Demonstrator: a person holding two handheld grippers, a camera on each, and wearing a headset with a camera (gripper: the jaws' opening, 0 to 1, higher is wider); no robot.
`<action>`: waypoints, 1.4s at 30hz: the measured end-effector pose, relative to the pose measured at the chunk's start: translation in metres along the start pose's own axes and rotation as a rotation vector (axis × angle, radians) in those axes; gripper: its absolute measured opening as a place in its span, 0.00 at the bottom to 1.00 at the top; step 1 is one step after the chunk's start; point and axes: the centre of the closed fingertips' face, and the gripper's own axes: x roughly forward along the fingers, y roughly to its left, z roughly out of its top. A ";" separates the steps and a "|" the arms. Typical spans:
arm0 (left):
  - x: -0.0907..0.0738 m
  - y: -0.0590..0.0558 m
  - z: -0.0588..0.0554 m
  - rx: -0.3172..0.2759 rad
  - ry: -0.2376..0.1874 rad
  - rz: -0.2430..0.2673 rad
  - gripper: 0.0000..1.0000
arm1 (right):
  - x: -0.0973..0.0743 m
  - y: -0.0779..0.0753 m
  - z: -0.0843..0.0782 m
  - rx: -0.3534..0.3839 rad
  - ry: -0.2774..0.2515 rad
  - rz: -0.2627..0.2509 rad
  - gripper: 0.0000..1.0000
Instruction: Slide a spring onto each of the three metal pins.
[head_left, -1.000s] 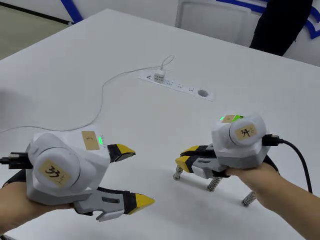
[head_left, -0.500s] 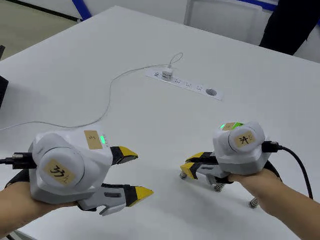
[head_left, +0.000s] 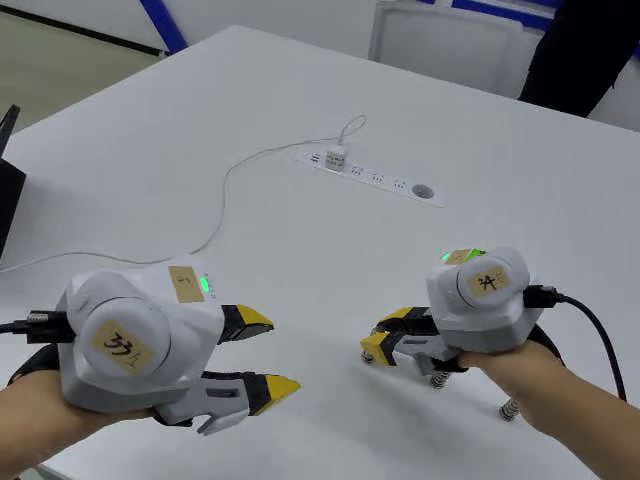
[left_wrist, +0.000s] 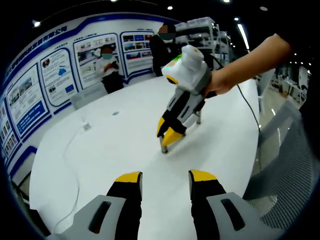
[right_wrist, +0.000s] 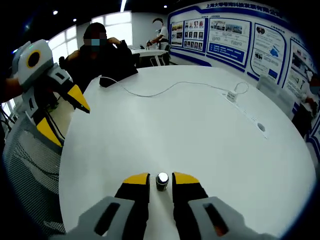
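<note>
Evidently the right gripper (right_wrist: 162, 180) is bracketing a metal pin (right_wrist: 162, 178) at the bottom centre of its own view. Its jaws are standing narrowly apart, with a sliver of the white table (right_wrist: 200, 125) showing on either side, so it is not clamping anything that I can make out. In the head view two more pins (head_left: 437, 378) are standing at lower right beside the person's hand, and a coiled spring (head_left: 510, 408) seems to be wrapping each (too small to be sure). The left gripper (head_left: 265, 352) is hovering at lower left, jaws gaping wide and carrying nothing. A spring is likely behaving as light, bouncy and prone to rolling, so pinching it gently across its middle, leaving both ends free, is looking wisest
</note>
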 end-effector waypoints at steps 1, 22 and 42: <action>0.000 0.000 0.001 0.006 0.003 -0.001 0.39 | -0.002 0.000 0.001 -0.003 -0.002 0.000 0.18; 0.007 -0.008 0.029 0.090 -0.024 -0.020 0.48 | -0.076 -0.003 0.006 -0.011 -0.093 -0.064 0.22; 0.004 0.002 0.056 0.144 -0.056 0.003 0.63 | -0.149 -0.012 -0.028 0.069 -0.150 -0.139 0.35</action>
